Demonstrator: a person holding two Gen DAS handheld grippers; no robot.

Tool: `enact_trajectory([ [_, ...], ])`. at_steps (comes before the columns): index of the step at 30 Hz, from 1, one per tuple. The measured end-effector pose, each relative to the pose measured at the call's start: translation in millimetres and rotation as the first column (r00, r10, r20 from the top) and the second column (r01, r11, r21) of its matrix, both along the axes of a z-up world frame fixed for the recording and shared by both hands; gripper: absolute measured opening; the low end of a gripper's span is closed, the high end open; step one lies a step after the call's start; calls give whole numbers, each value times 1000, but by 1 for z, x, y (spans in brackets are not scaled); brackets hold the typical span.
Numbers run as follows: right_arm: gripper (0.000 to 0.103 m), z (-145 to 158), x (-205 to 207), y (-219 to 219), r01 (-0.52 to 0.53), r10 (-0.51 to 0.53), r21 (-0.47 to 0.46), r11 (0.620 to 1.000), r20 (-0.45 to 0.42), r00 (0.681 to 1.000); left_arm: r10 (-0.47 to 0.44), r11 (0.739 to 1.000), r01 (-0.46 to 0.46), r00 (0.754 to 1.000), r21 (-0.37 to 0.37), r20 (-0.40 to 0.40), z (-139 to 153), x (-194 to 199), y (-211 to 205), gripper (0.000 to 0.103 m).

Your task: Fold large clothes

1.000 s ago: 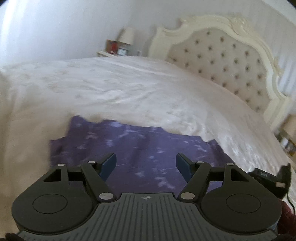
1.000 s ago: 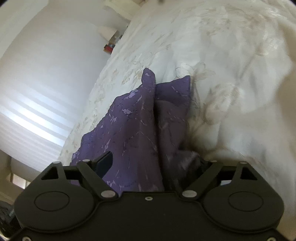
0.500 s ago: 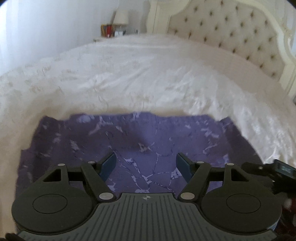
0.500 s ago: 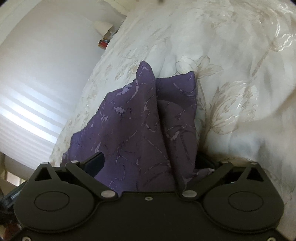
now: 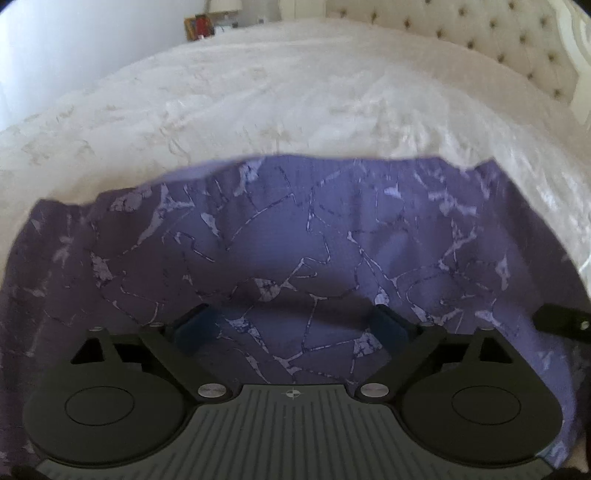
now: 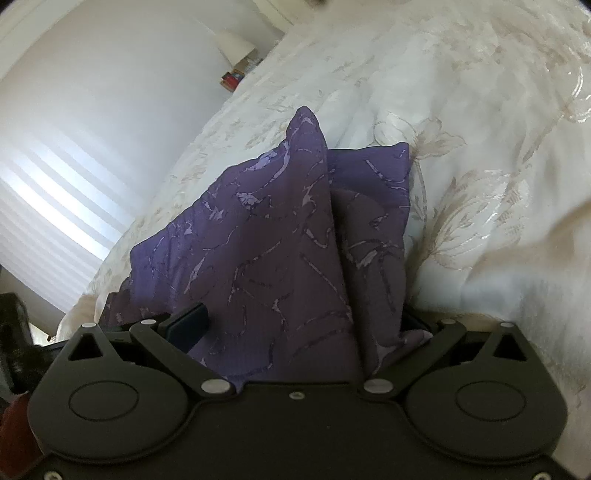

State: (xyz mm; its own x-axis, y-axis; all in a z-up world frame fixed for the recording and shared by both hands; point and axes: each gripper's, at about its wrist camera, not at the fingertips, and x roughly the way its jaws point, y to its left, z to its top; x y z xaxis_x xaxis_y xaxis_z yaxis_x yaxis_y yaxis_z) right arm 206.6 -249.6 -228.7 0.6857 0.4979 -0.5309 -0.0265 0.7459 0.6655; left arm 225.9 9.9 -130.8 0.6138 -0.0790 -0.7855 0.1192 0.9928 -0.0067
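Observation:
A purple garment with a pale cracked pattern (image 5: 295, 236) lies spread on the white bedspread (image 5: 280, 96). My left gripper (image 5: 291, 326) is open just above the cloth, its blue fingers (image 5: 194, 326) wide apart and empty. In the right wrist view the same garment (image 6: 280, 229) rises in a raised fold between the fingers of my right gripper (image 6: 295, 328). The jaws stand wide with cloth draped over them; the right finger is hidden under it. The tip of the right gripper shows at the right edge of the left wrist view (image 5: 561, 319).
A cream tufted headboard (image 5: 509, 40) stands at the far right. A nightstand with a lamp and red items (image 5: 201, 26) is at the far side by the white wall. A bright window with blinds (image 6: 48, 206) is on the left.
My left gripper has moved down and closer to the garment, which now fills the lower view. The right gripper has shifted slightly; the raised fold stays between its fingers.

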Motion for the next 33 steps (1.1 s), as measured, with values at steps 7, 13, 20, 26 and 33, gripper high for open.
enact_trajectory([
  [7, 103, -3, -11, 9, -2, 6, -53, 999, 69, 998, 9, 999, -9, 1000, -47, -3, -7, 2, 7, 95],
  [13, 103, -4, -14, 7, -6, 9, -41, 999, 86, 996, 95, 985, -89, 995, -149, 33, 20, 15, 23, 63],
  [20, 103, -5, -18, 8, -8, 12, -41, 999, 106, 994, 100, 965, -108, 994, -238, -46, 12, 55, 40, 29],
  [26, 103, -5, -21, 9, -13, 19, -51, 999, 122, 992, 118, 948, -136, 990, -286, -79, -3, 62, 45, 27],
  [33, 103, -2, -19, 5, -28, 31, -36, 999, 94, 995, 93, 924, -132, 988, -358, -125, 25, 49, 51, 26],
])
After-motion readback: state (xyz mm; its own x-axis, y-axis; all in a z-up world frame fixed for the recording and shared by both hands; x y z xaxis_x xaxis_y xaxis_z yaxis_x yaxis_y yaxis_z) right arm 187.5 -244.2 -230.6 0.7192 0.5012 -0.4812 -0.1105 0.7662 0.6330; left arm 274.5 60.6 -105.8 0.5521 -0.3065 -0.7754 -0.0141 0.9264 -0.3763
